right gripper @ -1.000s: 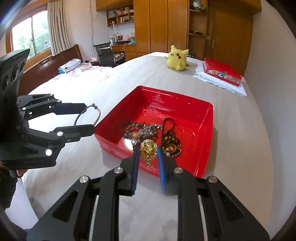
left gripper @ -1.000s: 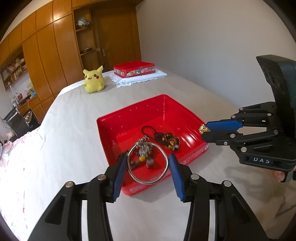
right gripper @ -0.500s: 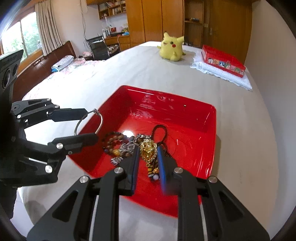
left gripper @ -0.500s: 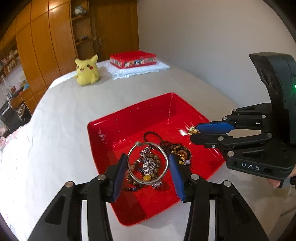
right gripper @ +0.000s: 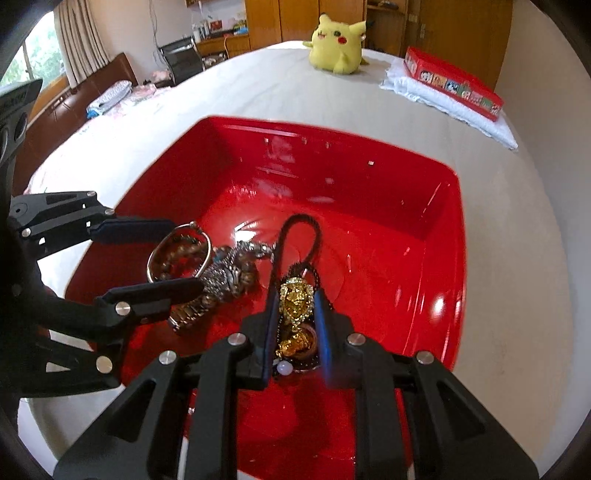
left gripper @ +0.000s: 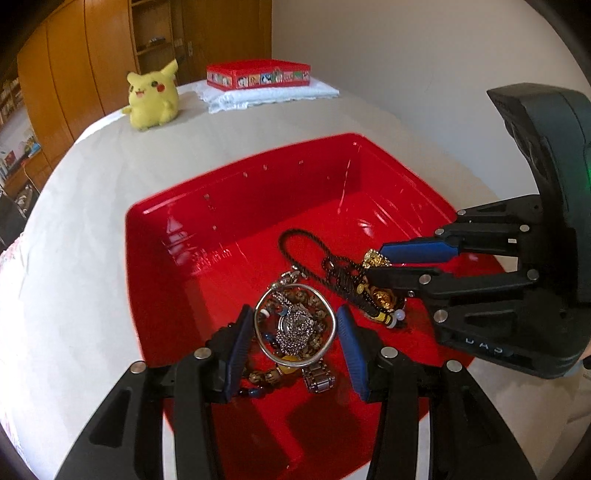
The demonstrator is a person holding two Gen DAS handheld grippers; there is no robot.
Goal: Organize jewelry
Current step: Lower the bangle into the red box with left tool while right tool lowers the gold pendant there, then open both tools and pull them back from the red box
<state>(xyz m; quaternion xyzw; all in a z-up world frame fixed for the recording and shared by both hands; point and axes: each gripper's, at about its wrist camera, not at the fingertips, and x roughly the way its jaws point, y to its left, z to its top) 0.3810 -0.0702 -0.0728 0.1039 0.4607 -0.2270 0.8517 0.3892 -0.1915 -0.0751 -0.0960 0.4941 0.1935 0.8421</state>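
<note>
red tray on bed: left claw grips silver bangle; right-wrist view shows right claw clamping gold pendant.

Jewelry in red tray, tangled heap.
Silver bangle upright between left tongs; gold pendant pinched in right tongs. Below: silver chain, brown beads, black cord loop, watch band.

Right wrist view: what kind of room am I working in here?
Most likely a bedroom: the red tray sits on a sheet-covered bed with a wooden headboard, a Pikachu plush, and wooden wardrobes behind.
</note>
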